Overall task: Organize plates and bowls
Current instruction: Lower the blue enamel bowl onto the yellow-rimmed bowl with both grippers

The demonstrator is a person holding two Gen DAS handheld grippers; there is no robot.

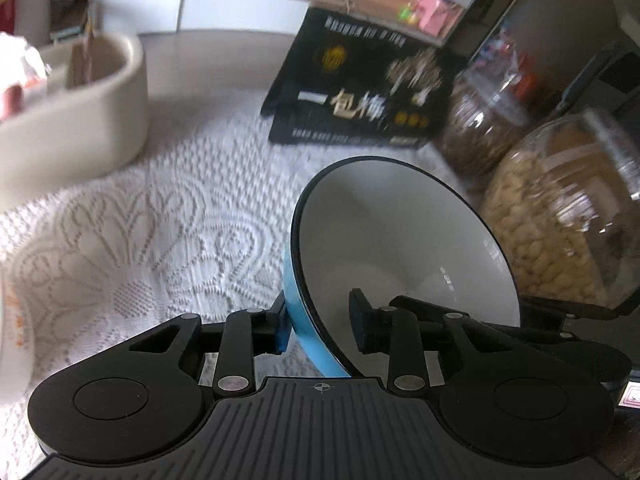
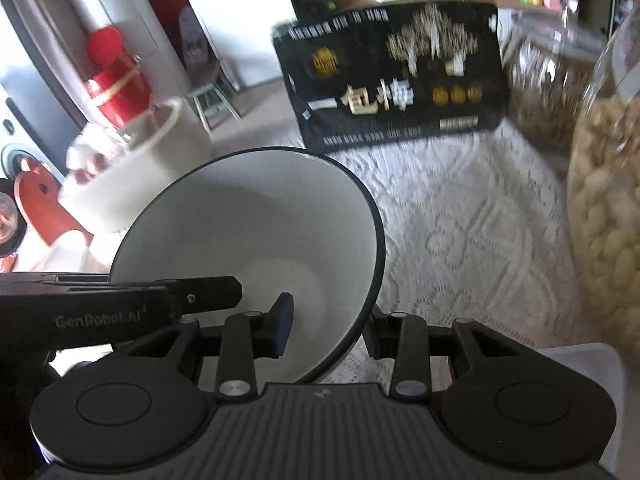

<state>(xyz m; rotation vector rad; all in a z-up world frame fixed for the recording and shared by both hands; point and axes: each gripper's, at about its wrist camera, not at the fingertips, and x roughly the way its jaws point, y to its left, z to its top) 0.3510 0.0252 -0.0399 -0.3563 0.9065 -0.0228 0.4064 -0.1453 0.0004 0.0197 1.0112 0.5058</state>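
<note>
One bowl (image 1: 400, 232), blue outside, white inside with a dark rim, hangs tilted above the lace tablecloth (image 1: 160, 220). My left gripper (image 1: 320, 328) is shut on its left rim, one pad on the blue outer wall and the other inside. In the right wrist view the same bowl (image 2: 248, 220) shows its white inside. My right gripper (image 2: 326, 328) is shut on the opposite rim, left pad inside and right pad outside. Each view also catches one of the other gripper's fingers (image 1: 576, 310) (image 2: 200, 292) at the bowl's far rim.
A cream tub (image 1: 80, 112) stands at the back left. A black printed box (image 1: 360, 92) leans at the back. Two glass jars of nuts (image 1: 560, 220) (image 1: 476, 128) crowd the right. A plate edge (image 1: 12, 320) shows at far left, a white container (image 2: 592, 360) at lower right.
</note>
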